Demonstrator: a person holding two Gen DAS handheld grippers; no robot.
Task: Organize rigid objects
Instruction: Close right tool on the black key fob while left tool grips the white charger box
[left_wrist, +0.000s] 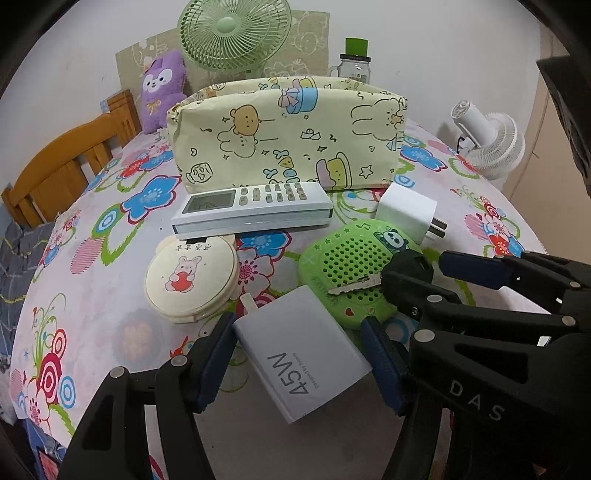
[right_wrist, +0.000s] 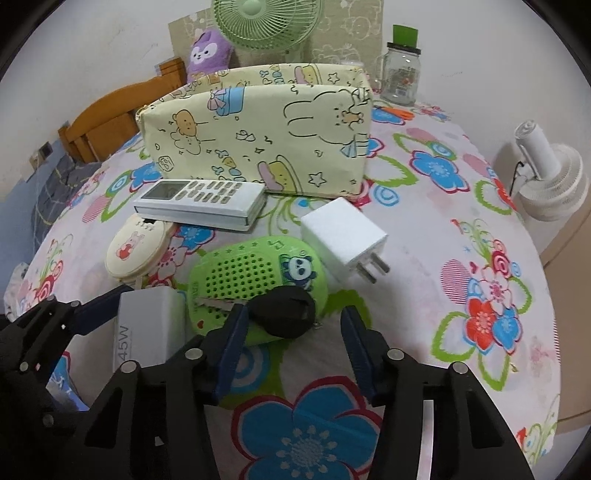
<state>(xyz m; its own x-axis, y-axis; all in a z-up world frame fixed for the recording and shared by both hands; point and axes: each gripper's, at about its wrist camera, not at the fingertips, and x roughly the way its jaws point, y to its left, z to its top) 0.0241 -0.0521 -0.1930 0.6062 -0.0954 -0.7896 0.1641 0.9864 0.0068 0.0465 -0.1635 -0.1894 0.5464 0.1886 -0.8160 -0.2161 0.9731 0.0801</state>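
Note:
My left gripper (left_wrist: 297, 323) is shut on a grey 45W charger (left_wrist: 306, 362), its blue pads against both sides low on the flowered cloth. The charger's left edge also shows in the right wrist view (right_wrist: 147, 325). A black key (right_wrist: 284, 314) lies on a green panda speaker (right_wrist: 255, 273). My right gripper (right_wrist: 294, 312) is open around the key: its left pad touches it and its right pad stands off. Behind are a white remote (left_wrist: 255, 208), a round cream rabbit case (left_wrist: 190, 280), a white plug charger (right_wrist: 343, 236) and an open yellow cartoon pouch (left_wrist: 288, 136).
At the back stand a green fan (left_wrist: 234, 33), a purple plush (left_wrist: 162, 92) and a glass jar with a green lid (right_wrist: 400, 70). A white fan (right_wrist: 546, 181) sits off the table's right edge. A wooden frame (left_wrist: 66, 162) lies to the left.

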